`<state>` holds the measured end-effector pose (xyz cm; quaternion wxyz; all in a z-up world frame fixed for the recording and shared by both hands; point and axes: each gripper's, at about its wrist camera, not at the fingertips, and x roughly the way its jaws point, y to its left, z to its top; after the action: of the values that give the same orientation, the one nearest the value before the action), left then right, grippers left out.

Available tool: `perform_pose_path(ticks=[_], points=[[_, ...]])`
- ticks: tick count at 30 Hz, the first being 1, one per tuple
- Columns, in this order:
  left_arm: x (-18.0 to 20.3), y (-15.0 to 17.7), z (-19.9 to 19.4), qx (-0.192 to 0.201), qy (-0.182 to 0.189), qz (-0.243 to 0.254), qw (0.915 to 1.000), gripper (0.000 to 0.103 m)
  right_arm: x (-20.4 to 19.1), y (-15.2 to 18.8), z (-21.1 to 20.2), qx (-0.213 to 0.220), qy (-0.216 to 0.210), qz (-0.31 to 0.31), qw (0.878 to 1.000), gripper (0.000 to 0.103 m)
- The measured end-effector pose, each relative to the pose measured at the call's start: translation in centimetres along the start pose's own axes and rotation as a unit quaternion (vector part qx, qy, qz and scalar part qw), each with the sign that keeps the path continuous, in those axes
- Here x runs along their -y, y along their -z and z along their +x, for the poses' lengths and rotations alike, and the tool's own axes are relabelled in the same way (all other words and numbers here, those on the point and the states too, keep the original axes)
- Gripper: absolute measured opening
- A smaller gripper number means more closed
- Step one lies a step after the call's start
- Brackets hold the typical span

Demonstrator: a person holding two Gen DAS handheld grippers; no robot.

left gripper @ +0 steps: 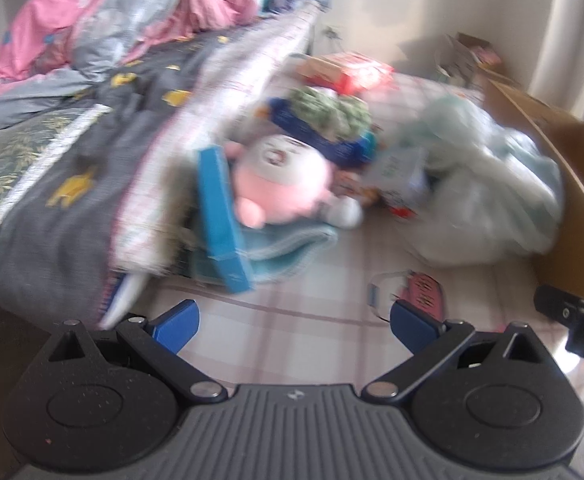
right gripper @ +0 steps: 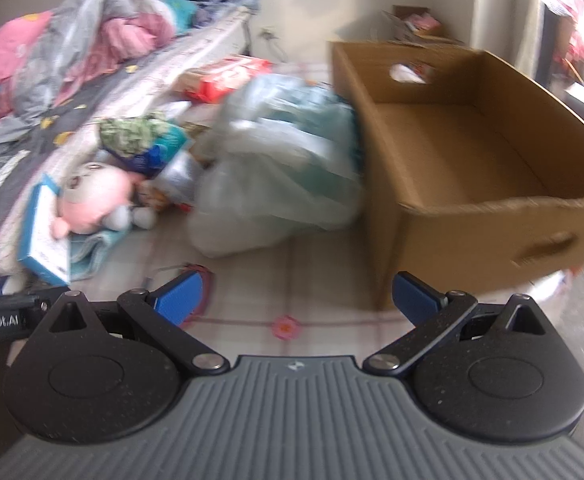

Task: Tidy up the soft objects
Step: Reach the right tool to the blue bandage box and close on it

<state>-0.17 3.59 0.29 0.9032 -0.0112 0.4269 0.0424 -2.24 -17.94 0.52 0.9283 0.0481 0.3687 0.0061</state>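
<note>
The left gripper (left gripper: 293,320) and the right gripper (right gripper: 297,298) both have their 2 blue fingers spread wide, with nothing between them. The pink plush toy (left gripper: 280,184) lies on a teal cloth (left gripper: 288,246) on the floor, well ahead of both grippers. It is beside the blue book (left gripper: 222,216), with the cardboard box (right gripper: 487,152) standing open further right.

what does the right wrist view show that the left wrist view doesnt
Only the right wrist view shows the inside of the cardboard box, which looks bare, its cut-out handles, and a small pink flower-like thing on the floor.

Only the left wrist view shows the green patterned cloth at the near edge of the bed; the box appears there just as an outer side wall.

Both show the pink plush toy, the blue box beside it, the pale plastic bag, the heaped bedding, and open tongs holding nothing.
</note>
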Motion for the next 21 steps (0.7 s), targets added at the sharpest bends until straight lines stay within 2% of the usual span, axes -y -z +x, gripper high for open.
perform_pose_path(ticks=[6, 10, 14, 18, 19, 21], points=[[-3.3, -0.9, -0.3, 0.032, -0.019, -0.019, 0.9991, 0.102, -3.8, -1.5, 0.9, 0.035, -0.056, -0.054, 0.996, 0.102], [-5.8, -1.2, 0.2, 0.038, -0.014, -0.047, 0.9981, 0.102, -6.4, -2.2, 2.7, 0.059, -0.128, -0.083, 0.987, 0.102], [-8.9, -1.0, 0.7, 0.042, -0.008, -0.086, 0.9954, 0.101, -9.8, -3.4, 5.5, 0.035, -0.192, -0.101, 0.976, 0.102], [-11.5, -0.3, 0.3, 0.067, -0.026, -0.124, 0.9897, 0.099, -13.0, -4.6, 7.5, 0.006, -0.261, -0.096, 0.961, 0.101], [-12.0, -0.1, 0.2, 0.072, -0.031, -0.129, 0.9885, 0.099, -14.0, -4.9, 7.9, 0.000, -0.272, -0.102, 0.957, 0.099], [-12.8, 0.1, 0.0, 0.078, -0.038, -0.136, 0.9869, 0.097, -15.9, -5.4, 8.7, -0.012, -0.291, -0.113, 0.950, 0.090]])
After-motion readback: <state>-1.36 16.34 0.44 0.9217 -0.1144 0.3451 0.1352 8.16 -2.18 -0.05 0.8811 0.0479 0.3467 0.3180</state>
